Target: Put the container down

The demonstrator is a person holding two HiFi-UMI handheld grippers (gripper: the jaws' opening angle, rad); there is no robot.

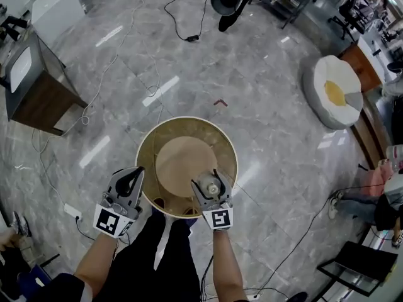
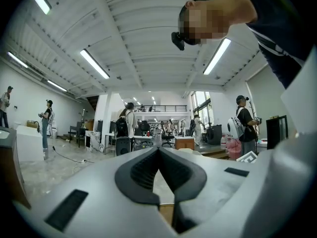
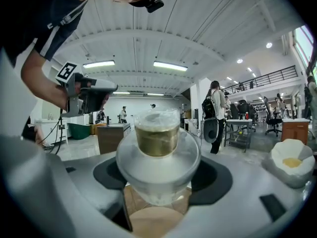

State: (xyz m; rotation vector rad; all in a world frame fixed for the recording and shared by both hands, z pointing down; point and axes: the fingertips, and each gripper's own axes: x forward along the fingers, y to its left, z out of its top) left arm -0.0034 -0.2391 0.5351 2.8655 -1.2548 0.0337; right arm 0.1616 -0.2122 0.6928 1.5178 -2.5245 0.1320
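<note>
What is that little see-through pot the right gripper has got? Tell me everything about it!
The container is a small round pot of clear, slightly cloudy plastic. It has a wide rim like a saucer, and a narrower part with a golden-brown band showing through. The right gripper holds it, with a dark jaw pad pressing on each side and the narrower end pointing away from the gripper. In the head view it sits over the near edge of the round wooden table. Whether it touches the table cannot be told.

Container (image 1: 213, 185) in right tongs (image 1: 208, 180) above round table (image 1: 179, 156) — left tongs (image 1: 133, 175) perhaps beside its rim.
</note>
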